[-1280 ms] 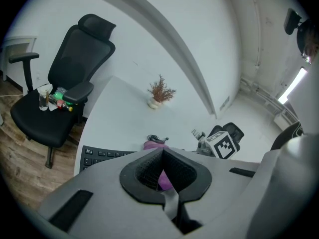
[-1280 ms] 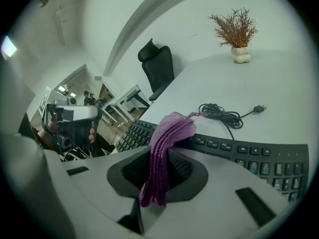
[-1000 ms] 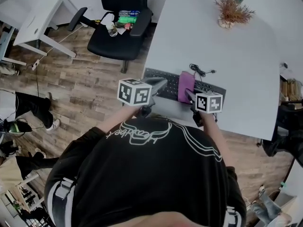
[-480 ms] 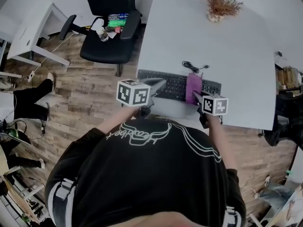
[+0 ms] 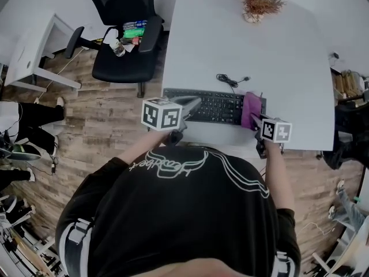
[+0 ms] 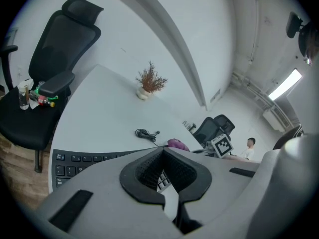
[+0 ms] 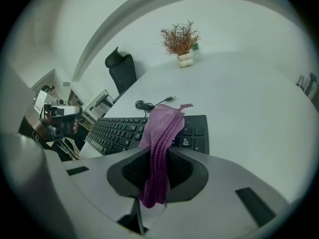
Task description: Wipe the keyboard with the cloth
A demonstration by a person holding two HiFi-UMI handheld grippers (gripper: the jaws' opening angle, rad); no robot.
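1. An office chair (image 5: 121, 33) stands on the wood floor, up and to the left of the keyboard (image 5: 210, 105).
2. The left gripper (image 6: 162, 149) hovers over the keyboard's left half, near its front edge. The gripper's tips are pressed together with nothing between them.
3. The black keyboard lies along the near edge of the white bench (image 5: 288, 56), with its long axis running left to right. Its coiled cable (image 5: 230, 79) lies just behind it, and a dried plant (image 5: 258, 2) stands well beyond.
4. The purple cloth (image 5: 251, 109) is draped across the keyboard's right end, front to back. Its near end is clamped in the right gripper (image 7: 158, 152), which sits just in front of the keyboard's right end.
5. Judgement: the wipe is under way at the right end. The keys not under the cloth all lie to its left, along the keyboard's long axis. The right gripper is the one placed to drag the cloth that way, while the left gripper is nearer those keys but holds nothing.
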